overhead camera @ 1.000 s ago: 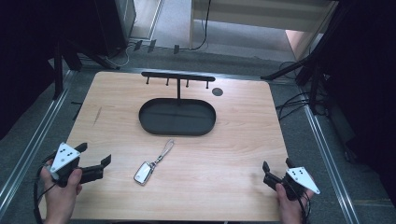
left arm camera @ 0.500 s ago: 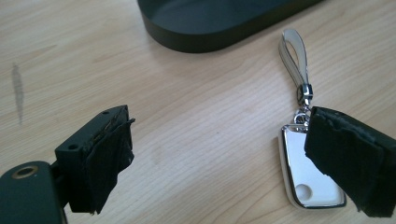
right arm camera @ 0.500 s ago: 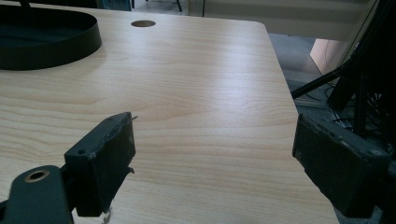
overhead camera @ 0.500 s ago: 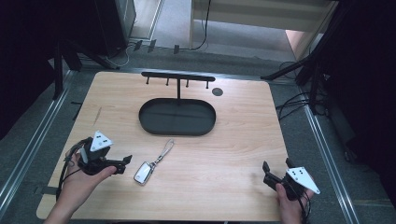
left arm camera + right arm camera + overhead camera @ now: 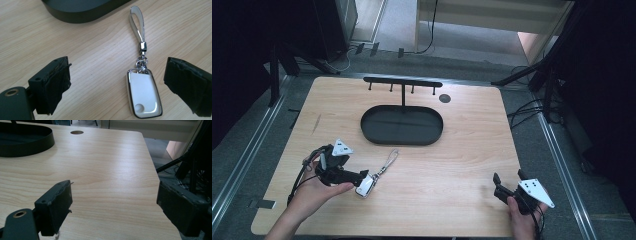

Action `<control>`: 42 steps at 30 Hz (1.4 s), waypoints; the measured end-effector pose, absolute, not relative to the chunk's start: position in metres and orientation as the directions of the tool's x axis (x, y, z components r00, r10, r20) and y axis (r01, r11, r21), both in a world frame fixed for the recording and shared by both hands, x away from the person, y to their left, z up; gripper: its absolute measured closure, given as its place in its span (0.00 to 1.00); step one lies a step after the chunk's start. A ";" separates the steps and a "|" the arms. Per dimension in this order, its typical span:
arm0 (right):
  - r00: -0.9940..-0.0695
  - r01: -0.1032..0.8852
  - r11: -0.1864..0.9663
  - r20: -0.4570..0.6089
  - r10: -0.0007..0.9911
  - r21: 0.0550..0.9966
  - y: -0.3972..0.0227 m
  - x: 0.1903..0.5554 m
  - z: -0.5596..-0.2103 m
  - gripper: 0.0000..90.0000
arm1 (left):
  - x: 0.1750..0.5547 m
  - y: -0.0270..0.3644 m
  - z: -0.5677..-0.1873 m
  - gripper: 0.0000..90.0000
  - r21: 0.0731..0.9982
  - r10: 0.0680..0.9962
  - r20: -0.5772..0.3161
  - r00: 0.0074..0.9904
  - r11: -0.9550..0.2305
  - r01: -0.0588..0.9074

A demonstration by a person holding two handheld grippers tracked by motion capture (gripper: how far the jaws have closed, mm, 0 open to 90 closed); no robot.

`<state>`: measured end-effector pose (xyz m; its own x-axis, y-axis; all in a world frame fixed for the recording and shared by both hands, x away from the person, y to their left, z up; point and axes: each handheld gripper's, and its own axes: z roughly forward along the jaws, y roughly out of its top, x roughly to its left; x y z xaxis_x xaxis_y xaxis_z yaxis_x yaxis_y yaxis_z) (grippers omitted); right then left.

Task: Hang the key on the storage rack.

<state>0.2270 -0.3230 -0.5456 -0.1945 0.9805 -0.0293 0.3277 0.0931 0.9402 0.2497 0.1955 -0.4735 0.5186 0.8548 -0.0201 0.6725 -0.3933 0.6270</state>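
Lower left of the high view: left gripper [image 5: 362, 176] held in a hand [image 5: 314, 192], forearm entering from the bottom edge, grey three-cornered plate on top, jaws pointing toward frame right. Jaws spread wide and released, gripping nothing; in the left gripper view, left gripper [image 5: 117, 85] seen with one black pad [image 5: 56, 85] at lower left and the other at far right, bare wood between them.

Just right of that, slightly left of centre and low in the high view: white key fob [image 5: 366, 185] with a chrome rim, flat on the wooden table [image 5: 472, 145], right at the jaw tips. In the left gripper view, key fob [image 5: 144, 96] lying between the open jaws, nearer the right one, touching neither. Pale strap loop [image 5: 388, 162] running from its ring up and to the right, toward the tray; strap loop [image 5: 137, 22] reaching the upper middle of the left gripper view.

Centre, upper half of the high view: black oval tray [image 5: 402, 137] with a post and a hook bar [image 5: 402, 81] behind it. Small dark round hole [image 5: 444, 98] to the right of the bar.

Lower right of the high view: right gripper [image 5: 507, 184] in a hand [image 5: 522, 220] near the table's front edge, well apart from the fob. Jaws parted, released; right gripper [image 5: 113, 207] in its own view over bare wood near the table's corner.
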 end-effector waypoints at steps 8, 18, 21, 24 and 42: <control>-0.198 0.327 0.098 -0.034 0.980 0.940 -0.323 0.227 -0.546 0.14 | 0.258 0.175 -0.476 0.21 0.595 0.842 -0.021 0.539 -0.422 0.683; -0.203 0.327 0.097 -0.031 0.979 0.940 -0.324 0.227 -0.546 0.14 | 0.272 0.154 -0.488 0.56 0.550 0.820 -0.092 0.566 -0.432 0.715; -0.203 0.327 0.098 -0.031 0.979 0.940 -0.323 0.227 -0.546 0.14 | 0.278 0.143 -0.490 0.60 0.515 0.814 -0.080 0.576 -0.461 0.723; -0.204 0.328 0.096 -0.029 0.979 0.940 -0.323 0.227 -0.546 0.14 | 0.281 0.137 -0.491 0.60 0.498 0.804 -0.083 0.589 -0.478 0.723; -0.206 0.330 0.091 -0.022 0.978 0.940 -0.324 0.227 -0.546 0.14 | 0.302 0.118 -0.509 0.84 0.387 0.830 -0.059 0.555 -0.494 0.779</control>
<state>0.2273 -0.3241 -0.5455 -0.2065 0.9782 -0.0223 0.3298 0.0911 0.9396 0.3016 0.1185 -0.5091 0.5549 0.8299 -0.0585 0.7789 -0.4935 0.3869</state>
